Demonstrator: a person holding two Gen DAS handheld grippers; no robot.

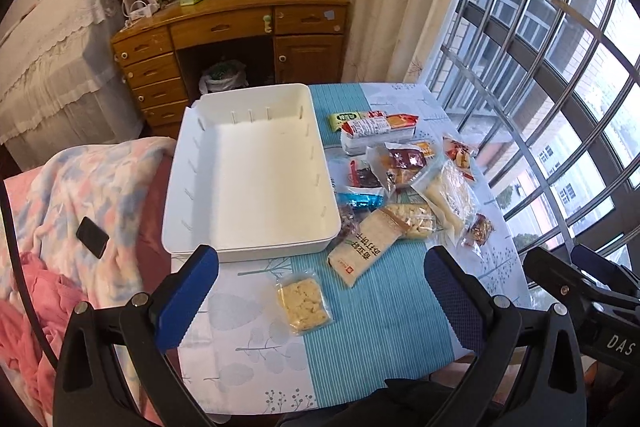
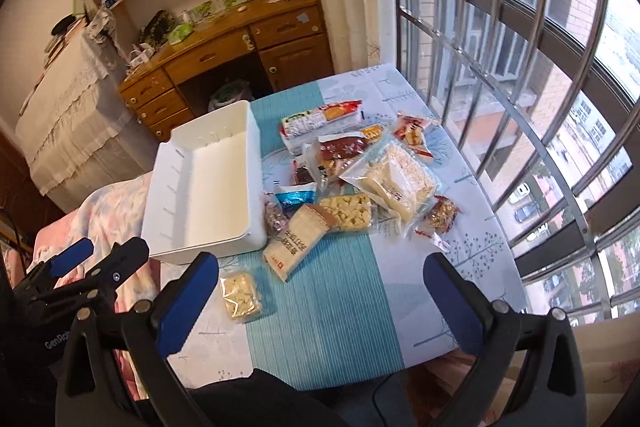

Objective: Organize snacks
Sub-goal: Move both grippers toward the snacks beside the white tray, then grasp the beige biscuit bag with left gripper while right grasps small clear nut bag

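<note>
Bedroom desk (image 1: 384, 311) by window: white bin (image 1: 248, 171) empty, snacks (image 1: 404, 183) all piled right of it, one pack (image 1: 305, 301) nearer, both left tool (image 1: 320, 291) and right tool (image 2: 320, 291) wide open holding nothing, sorting not started.

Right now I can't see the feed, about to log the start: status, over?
Left gripper and right gripper open, holding nothing. White bin empty; snack packets piled beside it. Nothing blocking.

Home bedroom: bed (image 1: 60, 75), wooden desk (image 1: 240, 23).
</note>
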